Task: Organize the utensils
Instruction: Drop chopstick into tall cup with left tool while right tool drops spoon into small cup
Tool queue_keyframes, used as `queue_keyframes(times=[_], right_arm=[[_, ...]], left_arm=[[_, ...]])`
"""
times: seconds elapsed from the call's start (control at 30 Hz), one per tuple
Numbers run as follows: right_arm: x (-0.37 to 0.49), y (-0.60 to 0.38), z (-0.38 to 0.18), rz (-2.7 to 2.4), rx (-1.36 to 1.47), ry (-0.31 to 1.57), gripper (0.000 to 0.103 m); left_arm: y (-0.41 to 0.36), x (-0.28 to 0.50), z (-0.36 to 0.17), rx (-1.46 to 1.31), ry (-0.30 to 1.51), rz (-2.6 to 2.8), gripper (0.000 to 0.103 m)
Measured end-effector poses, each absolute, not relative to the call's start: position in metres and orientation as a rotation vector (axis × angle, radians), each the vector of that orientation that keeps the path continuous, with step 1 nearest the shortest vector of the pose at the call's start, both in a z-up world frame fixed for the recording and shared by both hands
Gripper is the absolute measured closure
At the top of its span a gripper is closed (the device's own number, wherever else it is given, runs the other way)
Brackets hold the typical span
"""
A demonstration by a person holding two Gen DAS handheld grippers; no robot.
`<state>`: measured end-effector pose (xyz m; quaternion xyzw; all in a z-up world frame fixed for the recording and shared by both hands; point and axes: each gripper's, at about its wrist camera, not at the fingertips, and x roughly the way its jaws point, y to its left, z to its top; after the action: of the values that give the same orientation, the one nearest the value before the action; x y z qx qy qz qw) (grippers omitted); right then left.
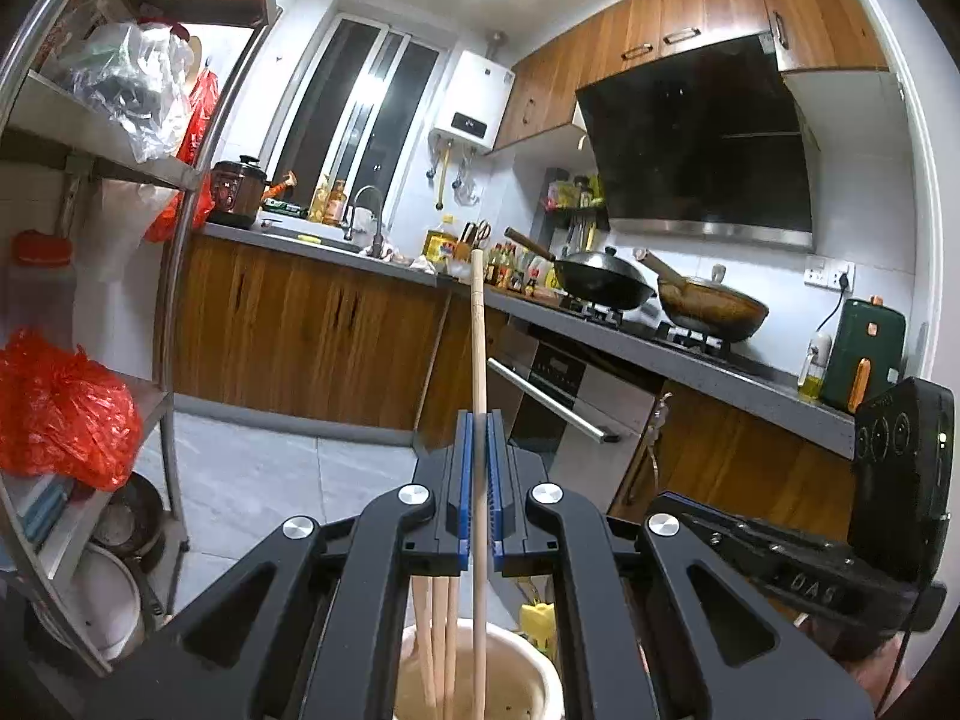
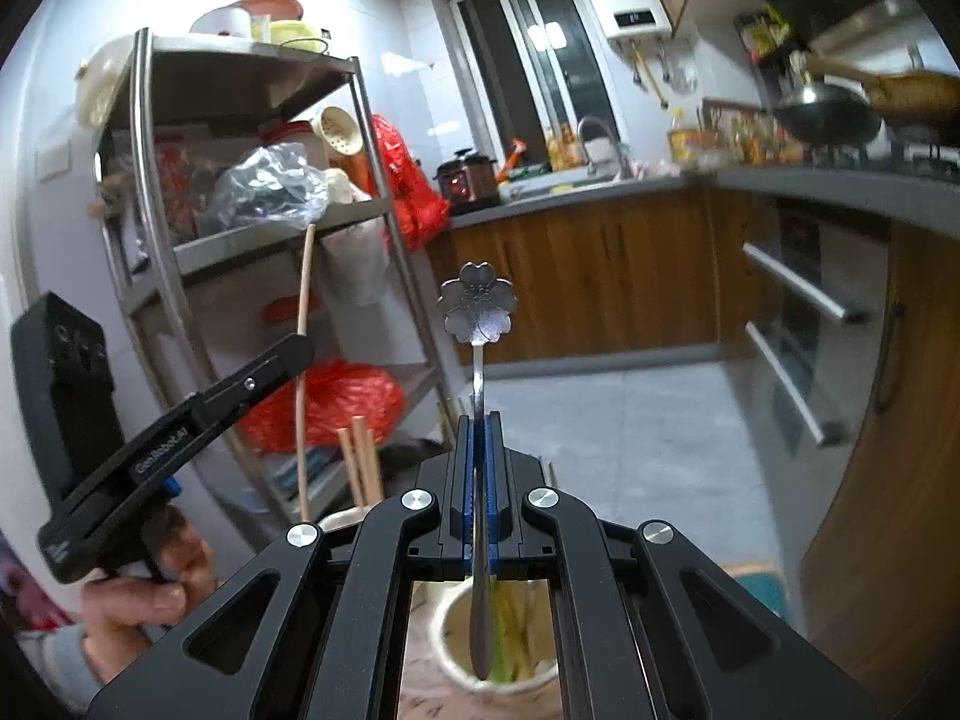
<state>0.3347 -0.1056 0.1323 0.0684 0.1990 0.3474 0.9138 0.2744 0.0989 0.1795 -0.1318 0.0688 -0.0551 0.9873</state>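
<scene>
The left gripper (image 1: 479, 420) is squeezed tight on one chopstick (image 1: 478, 330), which points up toward 12 o'clock. Right under it, at 6 o'clock, is a cream cup (image 1: 540, 669) with more chopsticks (image 1: 435, 636) standing in it.

The right gripper (image 2: 479, 420) is squeezed tight on a metal spoon (image 2: 477, 306) with a flower-shaped end on top. Its lower end hangs over a second cup (image 2: 447, 654). A hand (image 2: 141, 591) at 8 o'clock holds the left gripper. A metal rack (image 2: 252, 240) with red bags (image 2: 336, 402) stands behind.
</scene>
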Motion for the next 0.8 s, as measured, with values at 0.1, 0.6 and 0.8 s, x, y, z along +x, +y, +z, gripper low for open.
queue_keyframes(times=[0.1, 0.6, 0.8], right_arm=[[0.336, -0.097, 0.124, 0.688, 0.094, 0.394, 0.099], [0.317, -0.088, 0.075, 0.652, -0.017, 0.469, 0.099], [0.317, -0.089, 0.067, 0.617, -0.038, 0.520, 0.099]], left_arm=[[0.098, 0.277, 0.169, -0.253, 0.137, -0.086, 0.099], [0.090, 0.250, 0.115, -0.214, 0.232, -0.063, 0.099], [0.089, 0.252, 0.107, -0.186, 0.300, -0.031, 0.099]])
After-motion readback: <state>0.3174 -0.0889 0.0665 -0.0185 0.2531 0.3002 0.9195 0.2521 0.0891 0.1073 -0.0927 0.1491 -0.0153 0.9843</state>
